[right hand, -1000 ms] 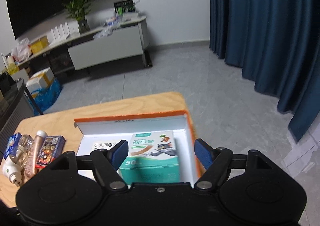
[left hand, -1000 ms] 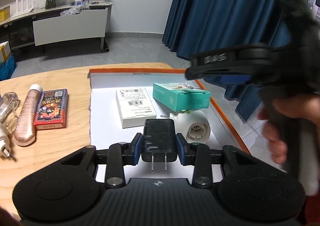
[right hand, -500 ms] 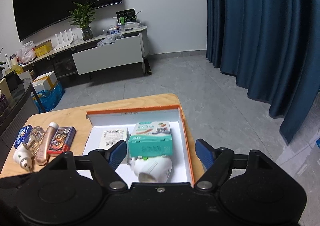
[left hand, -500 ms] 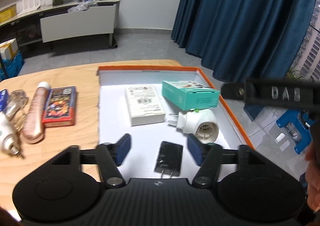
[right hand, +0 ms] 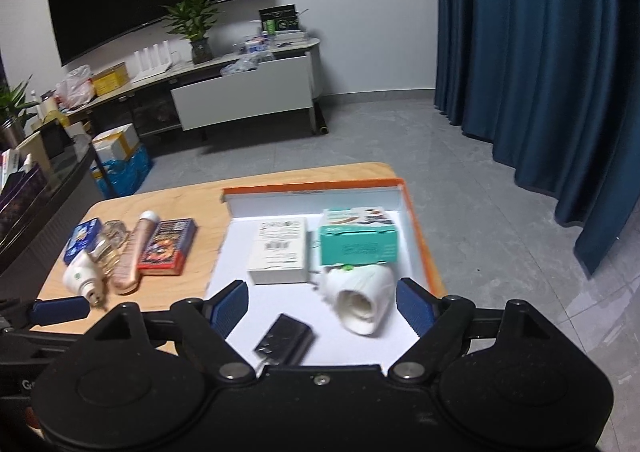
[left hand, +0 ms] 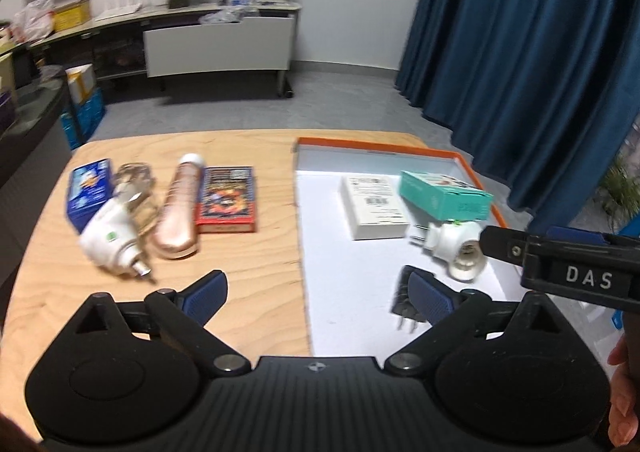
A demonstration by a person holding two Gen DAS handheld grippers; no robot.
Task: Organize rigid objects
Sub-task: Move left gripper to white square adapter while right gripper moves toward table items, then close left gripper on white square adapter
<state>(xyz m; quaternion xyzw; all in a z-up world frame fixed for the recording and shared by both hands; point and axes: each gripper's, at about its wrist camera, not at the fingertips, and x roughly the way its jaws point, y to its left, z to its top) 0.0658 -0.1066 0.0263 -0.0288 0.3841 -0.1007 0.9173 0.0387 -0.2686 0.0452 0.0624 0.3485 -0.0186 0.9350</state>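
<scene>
An orange-rimmed white tray (left hand: 380,148) (right hand: 312,185) holds a white box (left hand: 374,206), a teal box (left hand: 444,196), a white plug-in device (left hand: 456,248) and a black charger (left hand: 402,292) (right hand: 286,336). The charger lies flat on the tray floor, partly behind my left gripper's right finger. My left gripper (left hand: 318,294) hangs over the tray's left edge, its jaws opening with nothing gripped. My right gripper (right hand: 323,306) hovers above the tray's near end, jaws opening and empty. The white plug-in device (right hand: 360,304) lies below it.
On the wooden table left of the tray lie a blue box (left hand: 88,192), a glass bottle (left hand: 136,180), a second white plug-in device (left hand: 110,244), a rose-gold tube (left hand: 180,212) and a red card box (left hand: 228,198). Blue curtains hang beyond the table's right edge.
My left gripper let go of the black charger, which now lies in the tray, and drew back to the left. My right gripper pulled back from the teal box.
</scene>
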